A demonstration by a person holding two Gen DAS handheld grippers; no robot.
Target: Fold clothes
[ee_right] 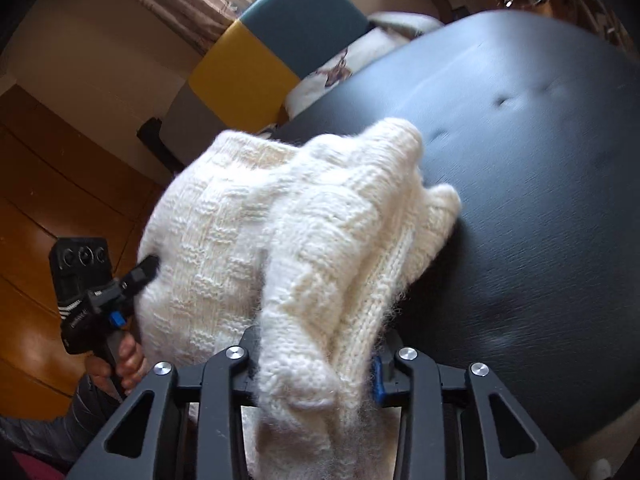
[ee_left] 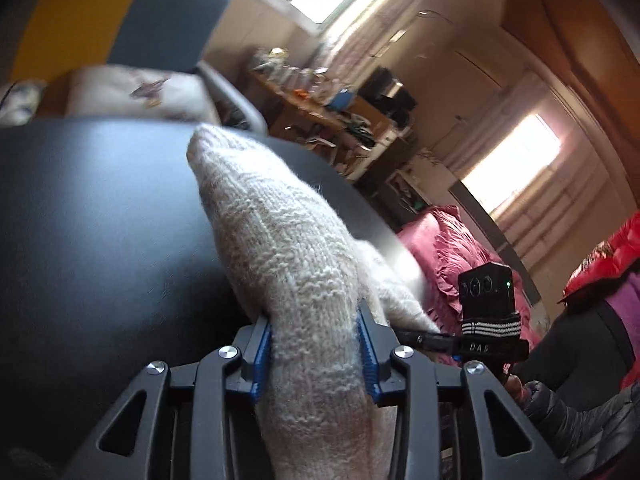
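The left gripper [ee_left: 316,344] pinched a fold of the white knitted sweater [ee_left: 276,232] between its fingers; the right gripper [ee_right: 316,360] gripped another bunch. The sweater lay heaped on the black bench [ee_right: 540,160], before a yellow-and-teal chair [ee_right: 280,32].

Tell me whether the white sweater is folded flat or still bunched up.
Bunched up. The sweater is heaped in loose lumps, partly lifted off the black table, pinched in both tongs.
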